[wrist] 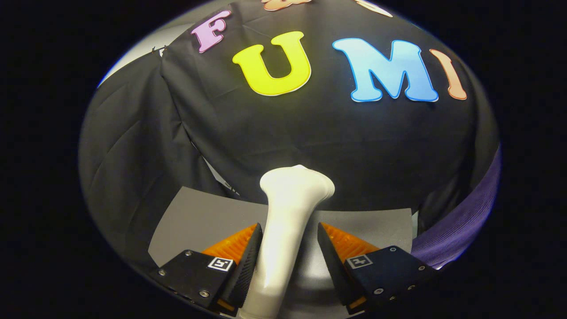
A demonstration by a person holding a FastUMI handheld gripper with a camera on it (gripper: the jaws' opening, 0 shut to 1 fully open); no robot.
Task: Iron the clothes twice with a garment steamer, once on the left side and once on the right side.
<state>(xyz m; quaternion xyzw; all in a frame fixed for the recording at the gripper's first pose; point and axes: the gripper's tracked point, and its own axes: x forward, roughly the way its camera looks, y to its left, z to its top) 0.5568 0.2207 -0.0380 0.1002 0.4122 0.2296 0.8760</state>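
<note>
Claw seen from its own camera, fingers spread to either side of the steamer.

Steamer: pale, smooth handle running up between the two fingers, widening into a flared head just ahead of the fingertips. Head stands slightly tilted to the right. Its lower end passes down out of sight between the finger bases.

Contact: the left finger's inner face lies against the handle's left side. The right finger stands apart from the handle, a clear gap showing between its inner face and the handle. So only one finger touches; the claw is released, not clamped on the steamer.

Worktop: grey, flat, visible under and ahead of the fingers on both sides of the handle. Its far edge meets the dark cloth wall just behind the steamer head.

Wall: black cloth, creased, hanging in folds on the left, where a second panel overlaps the first along a seam.

Purple fabric: ribbed, lying off to the right of the right finger, beyond the worktop's right edge. It is well apart from the steamer head. Cannot tell its full shape or whether it hangs or lies flat.
</note>
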